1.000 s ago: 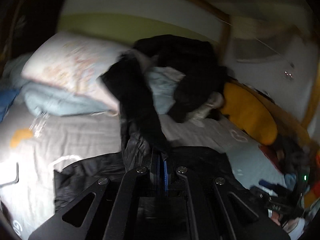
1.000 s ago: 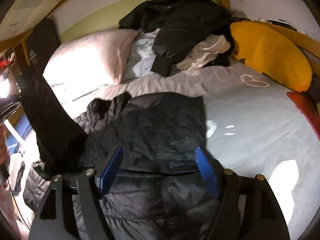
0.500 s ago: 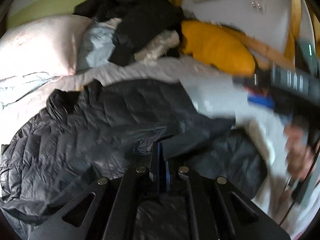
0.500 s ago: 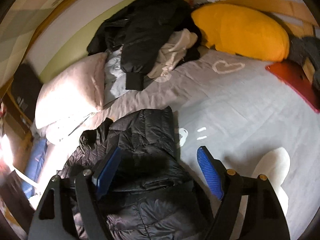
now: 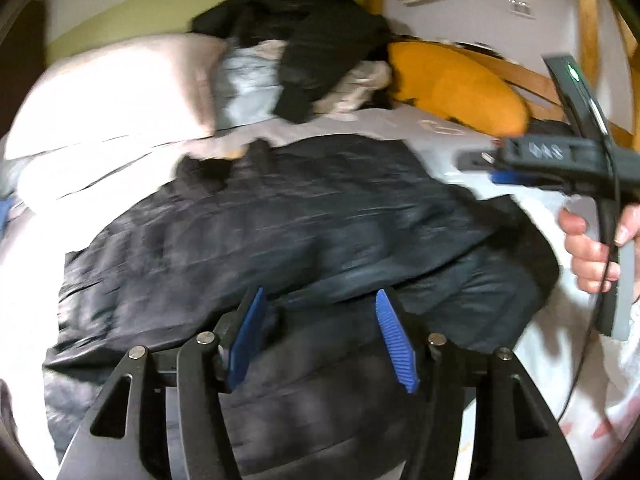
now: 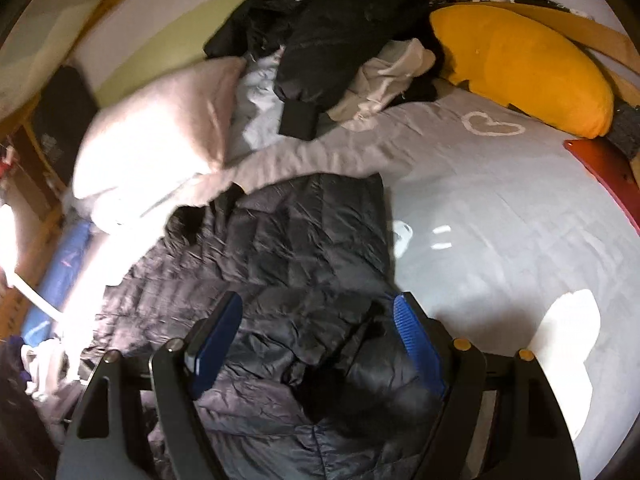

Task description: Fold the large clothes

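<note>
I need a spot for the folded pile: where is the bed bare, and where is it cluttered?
Bare grey bedsheet lies right of the black quilted puffer jacket, bordered by the orange plush cushion and a red flat object. Crowded: the heap of dark and pale clothes and the pale pink pillow at the head.

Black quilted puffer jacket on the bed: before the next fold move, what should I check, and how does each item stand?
1. Left gripper clear of cloth: ok; its jaws have just been opening, and no fabric sits between the blue pads.
2. Right gripper open: ok, nothing pinched.
3. Black quilted puffer jacket lying on the grey bedsheet: ok.
4. Jacket lying flat: not ok, a rumpled bulge sits near the right gripper.
5. Jacket separate from the heap of dark and pale clothes: ok, bare sheet lies between.
6. Sleeve positions: cannot tell, too dark and blurred.
</note>
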